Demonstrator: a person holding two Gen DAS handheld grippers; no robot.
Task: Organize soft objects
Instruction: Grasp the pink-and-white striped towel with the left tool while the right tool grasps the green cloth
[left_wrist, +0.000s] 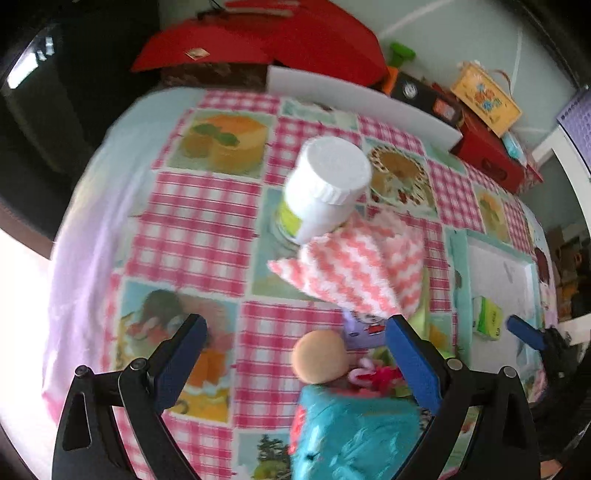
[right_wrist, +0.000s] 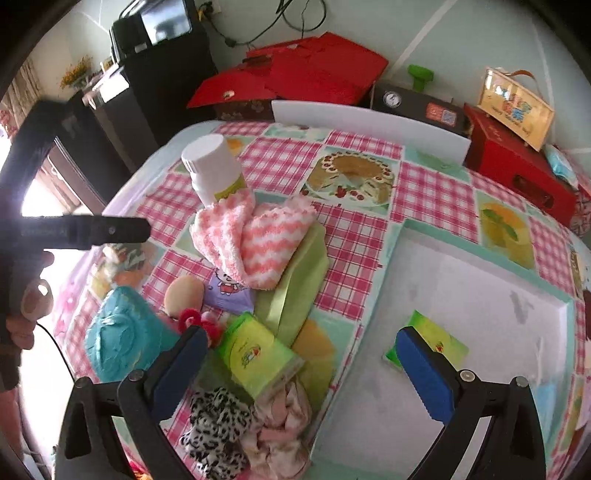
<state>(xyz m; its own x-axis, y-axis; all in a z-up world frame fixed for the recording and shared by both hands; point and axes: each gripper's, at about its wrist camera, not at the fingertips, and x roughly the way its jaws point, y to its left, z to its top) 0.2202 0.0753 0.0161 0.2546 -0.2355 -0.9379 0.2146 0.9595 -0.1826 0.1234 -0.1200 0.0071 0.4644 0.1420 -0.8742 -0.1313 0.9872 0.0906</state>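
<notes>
Two grippers, both with fingers spread wide and nothing between them. Your right gripper (right_wrist: 301, 365) hangs over the seam between the soft pile and the white tray (right_wrist: 480, 280), where one green tissue pack (right_wrist: 428, 341) already lies. The second tissue pack (right_wrist: 258, 356) sits just ahead of your right-hand tool's left finger, long axis slanting away to the left, so that arm looks nearer. Your left gripper (left_wrist: 295, 363) hovers above the blue plush (left_wrist: 351, 432). Beyond, the pink zigzag towel (right_wrist: 255, 240) leans against the white bottle (right_wrist: 214, 168), on the green cloth (right_wrist: 299, 280). Watch it: leopard fabric (right_wrist: 218, 421) crowds the pack's near edge.
</notes>
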